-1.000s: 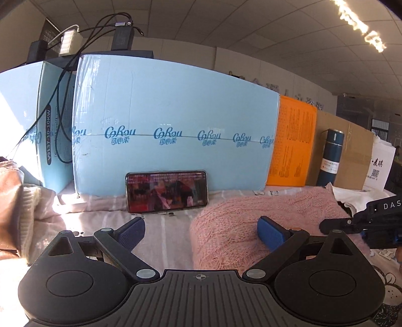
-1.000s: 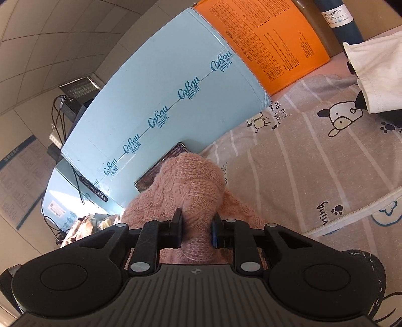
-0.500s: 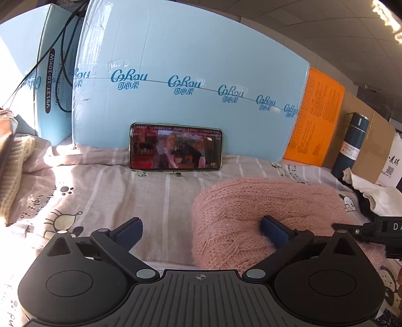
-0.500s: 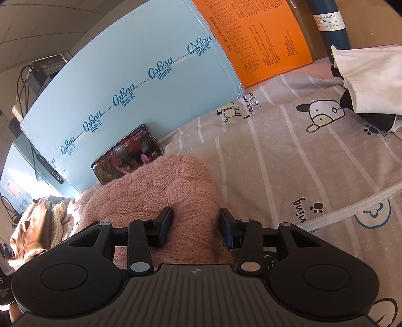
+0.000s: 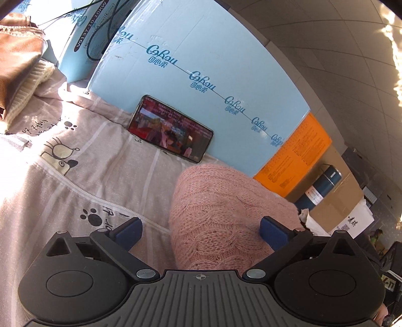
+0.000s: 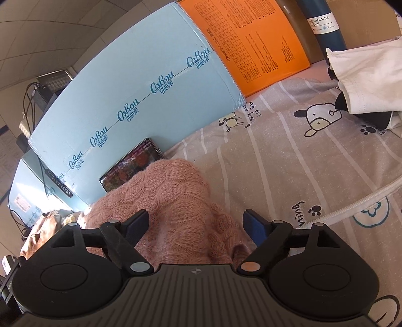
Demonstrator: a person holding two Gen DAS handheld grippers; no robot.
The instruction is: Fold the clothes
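The pink knitted sweater (image 5: 226, 216) lies bunched on the cartoon-print bedsheet (image 5: 83, 161) near the propped phone (image 5: 170, 129), straddled by the wide-open, empty left gripper (image 5: 201, 230) and right gripper (image 6: 194, 225), apparently released for regripping.

The sweater (image 5: 226, 208) is dusty pink with a cable-knit pattern. Under it, the sheet (image 6: 301, 161) is greyish beige with pale stripes, black paw prints and cartoon cows. Behind the sweater the big box (image 5: 201, 63) is light blue with teal logos; beside that, another box (image 6: 251, 37) is orange with black print. The bottle (image 6: 324, 22) is dark teal with a white label. The tongs' pads (image 5: 129, 231) are navy on black arms.
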